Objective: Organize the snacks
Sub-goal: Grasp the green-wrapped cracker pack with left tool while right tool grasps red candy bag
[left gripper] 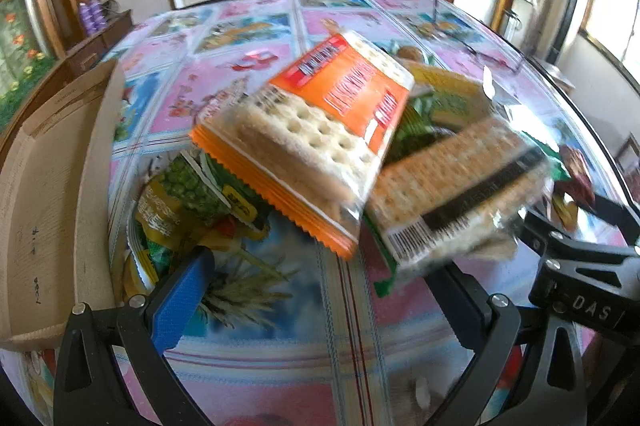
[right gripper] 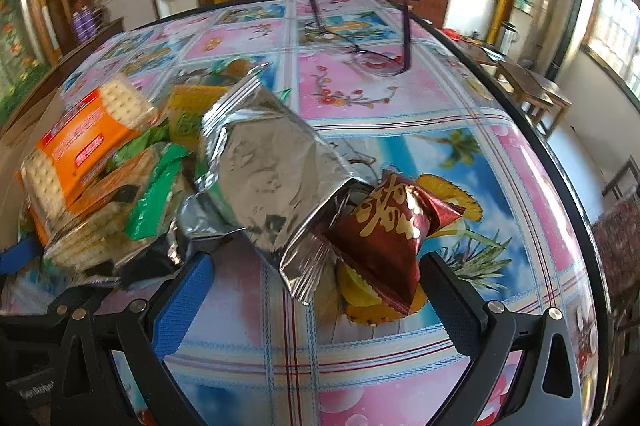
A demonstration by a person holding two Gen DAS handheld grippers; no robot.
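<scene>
In the left wrist view, the left gripper (left gripper: 320, 290) is held with jaws spread wide and empty before the snack pile: one orange cracker pack (left gripper: 320, 130), one clear cracker pack (left gripper: 460, 194), one pea packet (left gripper: 188, 194). One box (left gripper: 52, 186) stands left; the orange pack is best taken squarely by its near edge.

In the right wrist view, the right gripper (right gripper: 320, 290) is likewise spread, empty; one foil pack (right gripper: 272, 170) and one red packet (right gripper: 384, 226) lie near on the bench (right gripper: 460, 98).

I'm seeing the orange cracker pack (left gripper: 320, 130) motion-blurring so its print isn't reading, the cardboard box (left gripper: 52, 186) running off the left edge, and the green packets (left gripper: 420, 122) lying mostly hidden under the cracker packs.
</scene>
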